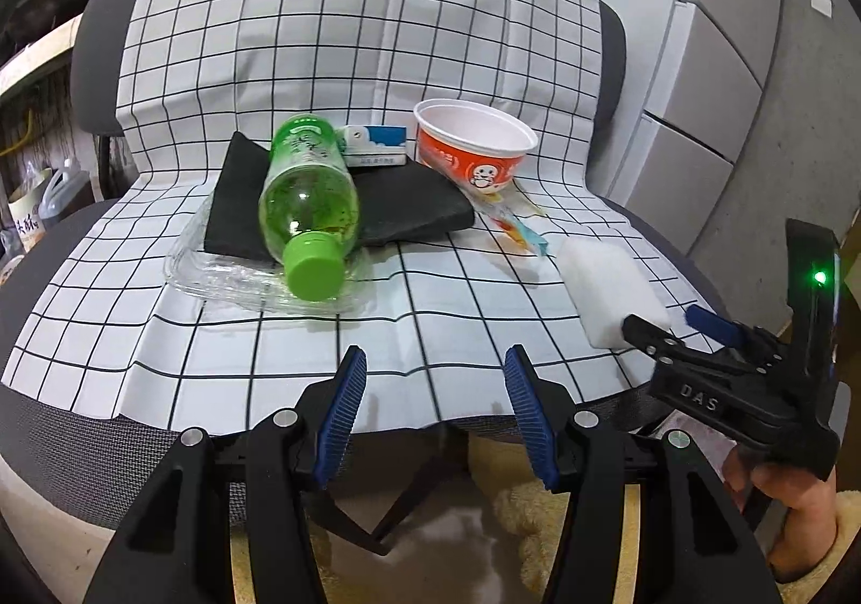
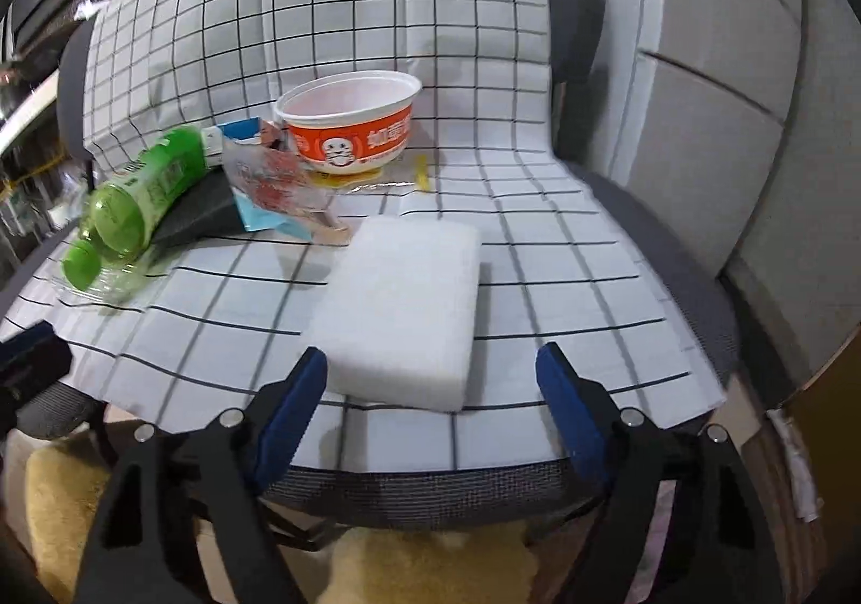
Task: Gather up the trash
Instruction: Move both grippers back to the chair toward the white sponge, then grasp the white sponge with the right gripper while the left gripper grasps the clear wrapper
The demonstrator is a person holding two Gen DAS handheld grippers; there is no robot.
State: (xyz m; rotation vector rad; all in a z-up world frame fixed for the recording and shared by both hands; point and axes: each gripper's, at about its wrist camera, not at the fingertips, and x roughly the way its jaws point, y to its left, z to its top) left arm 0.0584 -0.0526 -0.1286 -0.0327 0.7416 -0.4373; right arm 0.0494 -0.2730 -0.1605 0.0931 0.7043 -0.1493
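Note:
Trash lies on a chair under a white checked cloth [image 1: 333,66]. A green plastic bottle [image 1: 307,195] lies on a black sponge [image 1: 409,206] and a clear plastic tray [image 1: 226,276]. Behind stand a blue-white carton [image 1: 376,147] and an orange-white paper bowl [image 1: 473,147] with a crumpled wrapper [image 1: 516,227] in front. A white foam block [image 1: 613,292] lies at the right; in the right wrist view the foam block [image 2: 403,308] sits just ahead of my open right gripper [image 2: 430,372]. My left gripper [image 1: 436,383] is open and empty at the seat's front edge. The right gripper [image 1: 672,329] shows there beside the foam.
The bottle [image 2: 134,195], the bowl [image 2: 350,125] and the wrapper [image 2: 274,184] also show in the right wrist view. Grey cabinet panels [image 1: 715,82] stand to the right. Shelves with jars [image 1: 32,206] are at the left. A fluffy yellow rug [image 2: 430,566] lies under the chair.

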